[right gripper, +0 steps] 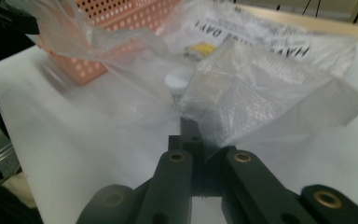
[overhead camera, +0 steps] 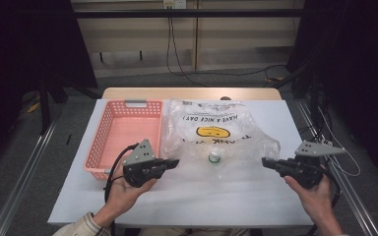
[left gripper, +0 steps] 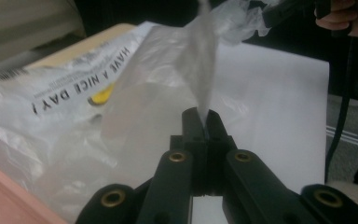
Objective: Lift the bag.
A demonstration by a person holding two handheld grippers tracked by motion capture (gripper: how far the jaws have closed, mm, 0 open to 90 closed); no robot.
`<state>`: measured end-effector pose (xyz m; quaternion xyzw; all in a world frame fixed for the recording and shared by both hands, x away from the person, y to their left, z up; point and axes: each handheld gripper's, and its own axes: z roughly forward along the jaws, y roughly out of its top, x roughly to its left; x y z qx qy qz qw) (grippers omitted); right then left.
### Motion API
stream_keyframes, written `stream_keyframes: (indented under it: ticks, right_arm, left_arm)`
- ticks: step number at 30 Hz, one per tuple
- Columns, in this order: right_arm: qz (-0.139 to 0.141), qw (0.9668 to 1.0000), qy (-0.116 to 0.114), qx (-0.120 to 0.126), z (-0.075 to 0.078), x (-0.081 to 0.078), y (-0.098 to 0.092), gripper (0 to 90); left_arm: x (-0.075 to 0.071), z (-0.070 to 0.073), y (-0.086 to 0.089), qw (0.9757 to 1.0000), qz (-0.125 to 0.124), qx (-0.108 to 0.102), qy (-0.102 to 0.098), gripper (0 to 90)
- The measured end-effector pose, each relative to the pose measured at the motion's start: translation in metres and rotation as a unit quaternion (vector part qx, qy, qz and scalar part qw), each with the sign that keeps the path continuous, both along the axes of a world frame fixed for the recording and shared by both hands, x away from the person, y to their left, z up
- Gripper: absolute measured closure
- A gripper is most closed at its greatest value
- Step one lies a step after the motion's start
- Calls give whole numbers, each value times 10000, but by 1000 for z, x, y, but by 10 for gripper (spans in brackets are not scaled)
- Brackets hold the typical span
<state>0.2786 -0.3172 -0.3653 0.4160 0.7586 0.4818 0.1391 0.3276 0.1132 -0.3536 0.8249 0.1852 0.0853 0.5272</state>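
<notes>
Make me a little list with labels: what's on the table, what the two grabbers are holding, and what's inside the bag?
Table: white table
Bag: clear plastic bag with a yellow smiley and "HAVE A NICE DAY"
Inside bag: a bottle with a white cap
Basket: pink basket, left of the bag, nothing inside
Left hand-held gripper: shut on the bag's near left edge
Right hand-held gripper: shut on the bag's near right edge
Bag edges: lifted off the table at both grips

We see a white-topped bench carrying a pink perforated basket at its left and, just beside it, a clear plastic bag printed with a smiley.
</notes>
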Motion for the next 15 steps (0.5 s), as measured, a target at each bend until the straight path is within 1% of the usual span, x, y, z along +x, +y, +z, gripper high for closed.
stream_keyframes:
  ticks: [4,8,10,13,15]
  right_arm:
    - [-25,9996,-264,118,23,12,-4,900]
    - [-68,9986,-501,148,47,22,-5,900]
    - [-86,9977,-636,202,60,27,-6,900]
    - [-141,9957,-875,270,81,35,-8,900]
    - [-192,9934,-1075,343,97,39,-9,900]
  left_arm:
    - [8,21,0,9994,119,-274,-175,900]
    - [18,39,2,9979,224,-536,-285,900]
    - [23,47,3,9969,272,-653,-338,900]
    - [30,63,7,9948,357,-826,-477,900]
    - [33,75,10,9925,371,-1012,-575,900]
